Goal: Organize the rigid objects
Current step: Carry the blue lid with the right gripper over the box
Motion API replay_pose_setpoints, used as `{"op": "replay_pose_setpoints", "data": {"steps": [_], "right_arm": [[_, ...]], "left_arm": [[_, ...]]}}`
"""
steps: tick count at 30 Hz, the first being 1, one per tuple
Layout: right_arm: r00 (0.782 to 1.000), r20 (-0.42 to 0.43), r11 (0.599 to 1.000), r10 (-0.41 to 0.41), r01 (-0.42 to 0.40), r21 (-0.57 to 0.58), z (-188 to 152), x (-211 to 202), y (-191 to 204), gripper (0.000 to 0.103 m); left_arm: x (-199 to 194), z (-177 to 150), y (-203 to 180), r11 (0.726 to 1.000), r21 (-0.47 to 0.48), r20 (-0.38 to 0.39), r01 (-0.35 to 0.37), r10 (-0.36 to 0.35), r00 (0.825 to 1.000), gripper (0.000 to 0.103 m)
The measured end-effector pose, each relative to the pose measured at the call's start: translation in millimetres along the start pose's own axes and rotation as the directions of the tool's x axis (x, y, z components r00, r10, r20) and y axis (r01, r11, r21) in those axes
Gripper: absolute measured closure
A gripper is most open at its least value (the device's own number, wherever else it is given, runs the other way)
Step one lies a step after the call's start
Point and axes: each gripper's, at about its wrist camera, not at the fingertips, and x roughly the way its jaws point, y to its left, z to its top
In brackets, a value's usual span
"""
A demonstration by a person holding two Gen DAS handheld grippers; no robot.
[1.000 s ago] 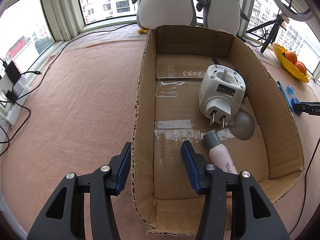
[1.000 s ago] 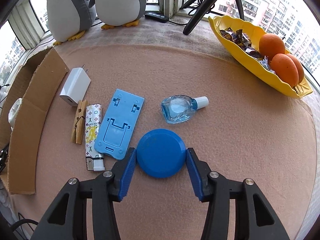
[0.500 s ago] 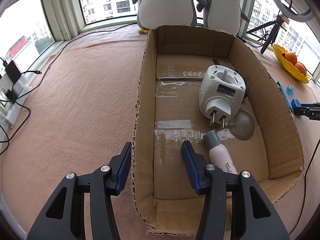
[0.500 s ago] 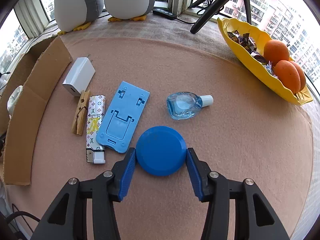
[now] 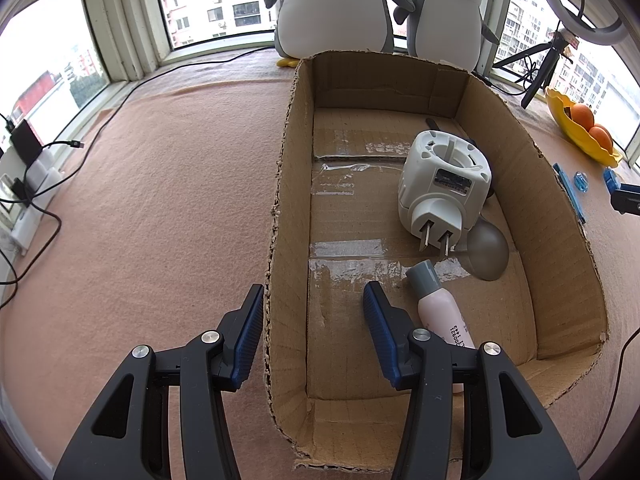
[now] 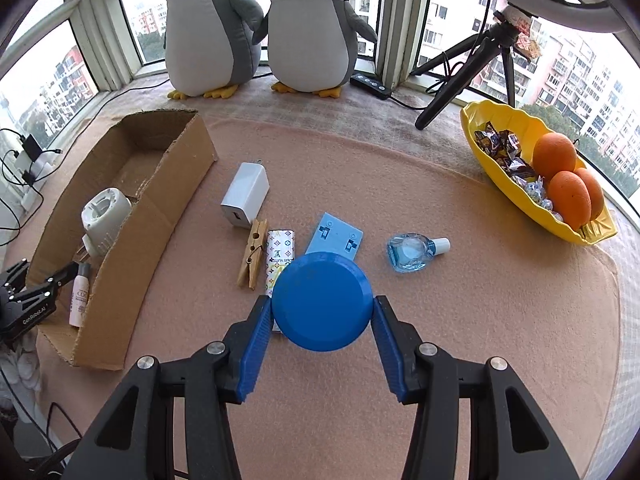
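Right tongs pinch blue disc, apparently lifted; left tongs spread astride box wall.

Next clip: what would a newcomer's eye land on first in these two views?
The blue disc clamped in the right gripper, front and centre, covering part of the small items on the mat. Next, the cardboard box that the left gripper straddles at its near wall, holding a white plug adapter and a pink bottle. Two plush penguins stand by the window.

The right gripper points steeply down, its blue pads clamped shut on a load; the left gripper tilts down too, jaws parted.
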Motion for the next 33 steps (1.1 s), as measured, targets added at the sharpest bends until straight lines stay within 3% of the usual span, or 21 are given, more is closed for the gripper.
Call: {"op": "replay_pose_setpoints", "data": {"steps": [14,23,33], "right_arm": [[0.986,0.028,0.971,0.167,-0.16,-0.176,2,-16,108,0.057],[0.981,0.01,0.95,0.192,-0.183,-0.252,-1,-5,153,0.057],[0.981,-0.001,0.947,0.192,-0.185,-0.262,-4,7,168,0.057]], "left_arm": [[0,0,1,1.0,0.0,0.001,0.0,0.0,1.0,0.053],[0,0,1,1.0,-0.001,0.001,0.001,-0.001,1.0,0.053],[0,0,2,1.0,-0.002,0.002,0.001,-0.001,1.0,0.053]]}}
